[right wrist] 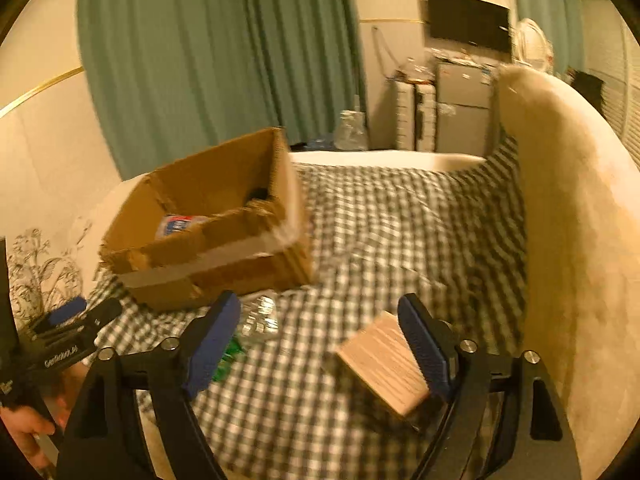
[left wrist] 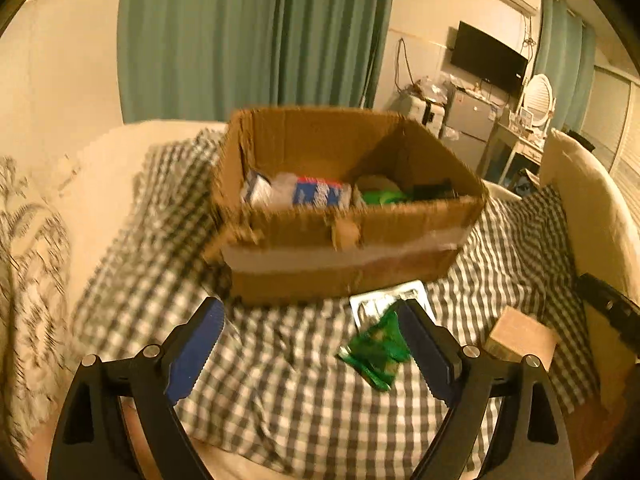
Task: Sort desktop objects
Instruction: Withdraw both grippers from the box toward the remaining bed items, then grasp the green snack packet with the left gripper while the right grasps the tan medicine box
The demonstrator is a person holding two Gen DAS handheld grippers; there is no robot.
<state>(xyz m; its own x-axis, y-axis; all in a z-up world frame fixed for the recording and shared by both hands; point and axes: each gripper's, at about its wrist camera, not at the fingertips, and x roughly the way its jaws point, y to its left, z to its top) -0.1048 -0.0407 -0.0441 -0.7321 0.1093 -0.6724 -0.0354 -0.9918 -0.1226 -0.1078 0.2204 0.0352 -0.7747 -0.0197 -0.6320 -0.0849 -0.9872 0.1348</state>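
Note:
An open cardboard box (left wrist: pixel 344 236) stands on the checked cloth and holds several packets; it also shows in the right wrist view (right wrist: pixel 208 256). In front of it lie a green packet (left wrist: pixel 376 350), a silver blister pack (left wrist: pixel 384 300) and a wooden block (left wrist: pixel 520 338). My left gripper (left wrist: pixel 310 346) is open and empty, with the green packet near its right finger. My right gripper (right wrist: pixel 320 340) is open and empty above the wooden block (right wrist: pixel 382 364). The blister pack (right wrist: pixel 260 318) and green packet (right wrist: pixel 228 356) lie by its left finger. The left gripper (right wrist: pixel 76 320) shows at the far left.
A checked cloth (left wrist: pixel 280 400) covers the bed. A cream cushioned edge (right wrist: pixel 576 240) rises on the right. A floral pillow (left wrist: pixel 28 264) lies at the left. Green curtains (left wrist: pixel 248 32), a television (left wrist: pixel 488 58) and drawers stand behind.

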